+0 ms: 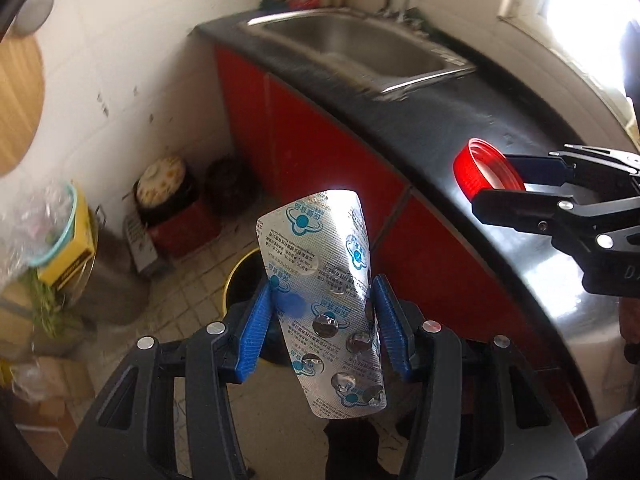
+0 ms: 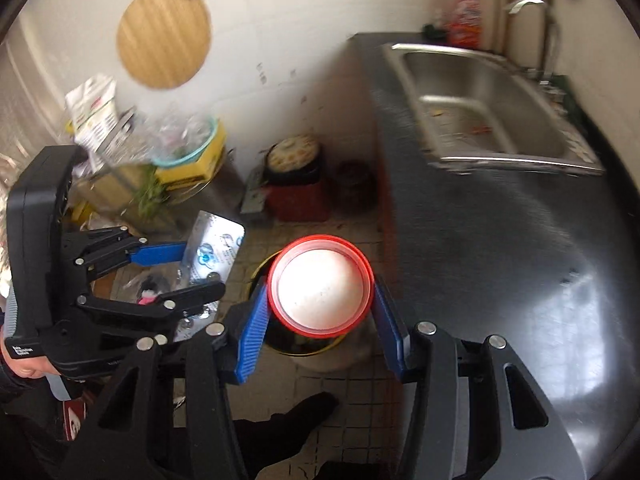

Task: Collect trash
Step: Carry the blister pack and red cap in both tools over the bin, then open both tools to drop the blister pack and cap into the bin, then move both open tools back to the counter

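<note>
1. Scanning for text first: the foil blister pack carries repeated blue round logos and rows of small print, too fine to read. The yellow box at far left has dark lettering on its side, blurred. The left gripper body has a small white label in the right wrist view, not legible.
2. Counts: one blister pack, one red lid, one bin with a yellow rim on the tiled floor, one steel sink set in the black counter, one round wooden board on the wall. Roughly six pill pockets show on the pack's lower half, foil torn open.
3. Left gripper: blue fingers clamped on the blister pack's two long edges, low on the pack. The pack stands upright between them, upper half sticking out past the tips and bowed. Held over the floor, with the bin's rim showing just behind it.
4. Right gripper: blue fingers pinched on opposite sides of the red lid's rim. Open side with white liner faces the camera. Lid sits directly over the bin opening in the right wrist view.
5. Relative layout: in the left wrist view the lid and right gripper sit to the right, in front of the counter edge. Pack and lid are apart, not touching.
</note>
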A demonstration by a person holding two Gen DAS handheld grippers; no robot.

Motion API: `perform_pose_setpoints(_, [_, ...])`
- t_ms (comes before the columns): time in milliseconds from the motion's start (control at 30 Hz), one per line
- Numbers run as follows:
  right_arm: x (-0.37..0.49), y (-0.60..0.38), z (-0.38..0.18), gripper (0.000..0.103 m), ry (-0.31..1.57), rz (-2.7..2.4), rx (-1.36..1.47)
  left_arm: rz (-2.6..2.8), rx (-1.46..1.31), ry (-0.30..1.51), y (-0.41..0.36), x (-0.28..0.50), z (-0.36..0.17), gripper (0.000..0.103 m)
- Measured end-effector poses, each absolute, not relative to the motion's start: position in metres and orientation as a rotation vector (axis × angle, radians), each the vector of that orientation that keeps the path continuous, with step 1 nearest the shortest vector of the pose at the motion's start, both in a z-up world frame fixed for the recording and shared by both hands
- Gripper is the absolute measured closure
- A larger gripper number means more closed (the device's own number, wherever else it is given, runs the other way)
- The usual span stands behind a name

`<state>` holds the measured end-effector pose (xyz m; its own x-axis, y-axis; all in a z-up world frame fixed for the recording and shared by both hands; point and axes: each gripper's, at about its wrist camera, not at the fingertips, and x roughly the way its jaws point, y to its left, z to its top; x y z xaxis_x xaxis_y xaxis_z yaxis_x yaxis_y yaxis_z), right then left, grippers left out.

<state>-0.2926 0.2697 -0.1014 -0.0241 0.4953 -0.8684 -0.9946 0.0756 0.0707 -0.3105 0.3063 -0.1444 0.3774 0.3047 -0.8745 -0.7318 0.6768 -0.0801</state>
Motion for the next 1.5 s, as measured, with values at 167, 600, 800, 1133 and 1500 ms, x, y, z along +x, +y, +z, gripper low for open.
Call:
perform_pose_setpoints(167, [-0.313,0.31,-0.143,0.054,0.97,1.392,-0.79,0.729,-0.595,0.997,0.332,-0.337,-0.191,0.053])
perform_pose_setpoints(600, [-0.304,0.37,-0.205,0.054,1.048,1.325,-0.853,0.707,-0.675,1.015,0.378,-0.336,-0.26,0.053])
perform_pose_setpoints(800, [-0.304,0.377,-0.206,0.044,1.037,1.315,-0.861,0.698,-0.666,1.012,0.383,-0.334,-0.267,0.04])
perform_pose_setpoints(1133, [-0.286,0.343,-0.165,0.024,1.002,1.275,-0.773,0.747,-0.604,1.034,0.374,-0.337,-0.255,0.015])
perform_pose_setpoints(1500, [-0.227,0.196,-0.05,0.018,0.89,1.008,-0.516,0.569,-0.395,1.004,0.316,-0.26,-0.166,0.011])
